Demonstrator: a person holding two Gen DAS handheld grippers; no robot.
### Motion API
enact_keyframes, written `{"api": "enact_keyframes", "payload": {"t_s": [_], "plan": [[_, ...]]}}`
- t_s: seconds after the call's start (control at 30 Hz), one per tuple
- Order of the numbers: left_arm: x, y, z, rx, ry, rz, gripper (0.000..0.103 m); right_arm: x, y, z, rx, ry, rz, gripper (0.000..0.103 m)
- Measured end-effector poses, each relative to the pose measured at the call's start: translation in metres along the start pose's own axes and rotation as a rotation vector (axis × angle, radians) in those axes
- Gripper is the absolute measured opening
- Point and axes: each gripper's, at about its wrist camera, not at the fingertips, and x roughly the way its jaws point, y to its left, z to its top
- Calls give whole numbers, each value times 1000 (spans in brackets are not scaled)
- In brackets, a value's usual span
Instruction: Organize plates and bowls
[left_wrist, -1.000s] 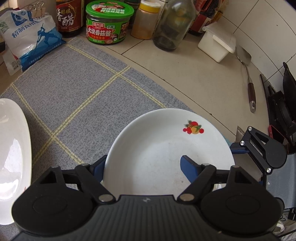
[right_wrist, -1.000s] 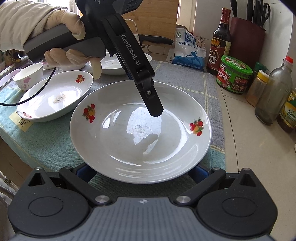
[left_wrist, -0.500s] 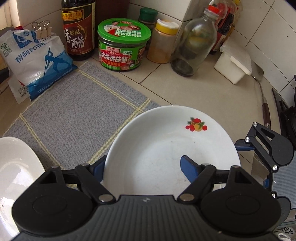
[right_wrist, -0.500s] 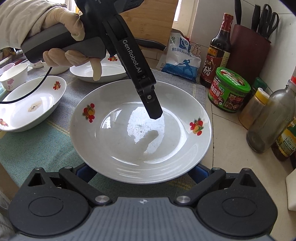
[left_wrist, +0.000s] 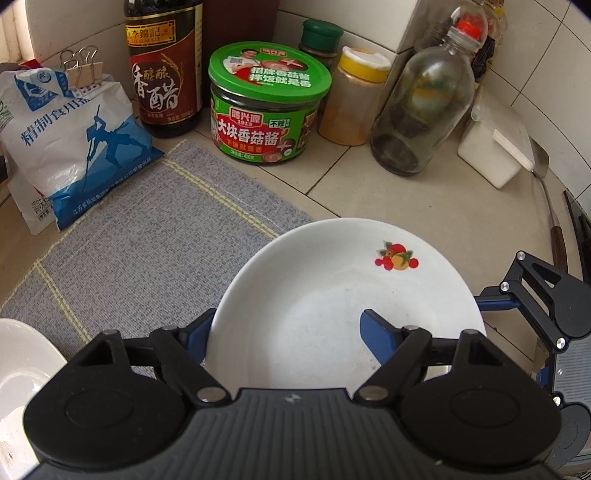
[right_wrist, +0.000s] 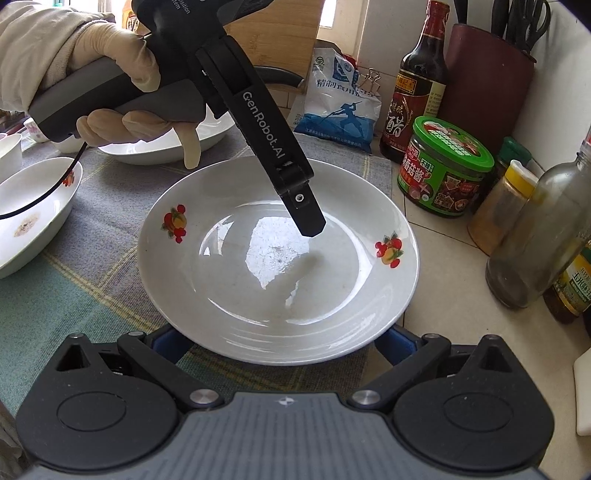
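Observation:
A white plate (left_wrist: 332, 295) with red fruit prints hangs over the right edge of the grey checked cloth (left_wrist: 140, 251). My left gripper (left_wrist: 284, 325) is shut on its rim: one blue finger lies inside the plate, the other under it. In the right wrist view the plate (right_wrist: 258, 277) fills the middle, and the left gripper's upper finger (right_wrist: 304, 212) reaches into it from a gloved hand (right_wrist: 110, 55). My right gripper (right_wrist: 282, 339) has its jaws spread wide, both fingers under the near rim, tips hidden.
Along the wall stand a salt bag (left_wrist: 74, 147), a vinegar bottle (left_wrist: 166, 74), a green-lidded jar (left_wrist: 266, 103), a glass bottle (left_wrist: 421, 103) and a white box (left_wrist: 495, 151). Two more white dishes (right_wrist: 33, 214) (right_wrist: 166, 151) sit on the cloth at left.
Both grippers carried the plate to the right, off the cloth's middle toward the tiled counter. The jars and bottles now look nearer, and the dishes at left have slid toward the frame edge.

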Motion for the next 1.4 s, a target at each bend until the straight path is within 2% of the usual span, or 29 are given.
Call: {"api": "enact_keyframes", "payload": {"t_s": [0.3,0.53,0.67,0.9,1.0,1.2,1.33,1.4], "plan": [[-3,-2,-4,5,-18,27,83,0,1,0,13,7,-8,103],[-56,-10,-22,-5,-118,52,88,-22,11,-6,80,14,-28,103],[-92,-18,-40,-9,-184,82,91,-45,28,-12,86,-17,-31,103],[-139,-26,-93,-68,-275,139,93,-68,61,-14,80,-60,-30,103],[-153,-31,-121,-76,-297,189,93,-75,73,-10,87,-81,-21,103],[-176,-45,-174,-85,-317,263,94,-81,96,-4,96,-94,1,103],[-184,-67,-213,-78,-326,355,97,-77,103,2,89,-80,46,103],[-186,-76,-231,-114,-318,384,97,-74,106,5,76,-79,66,103]]}}
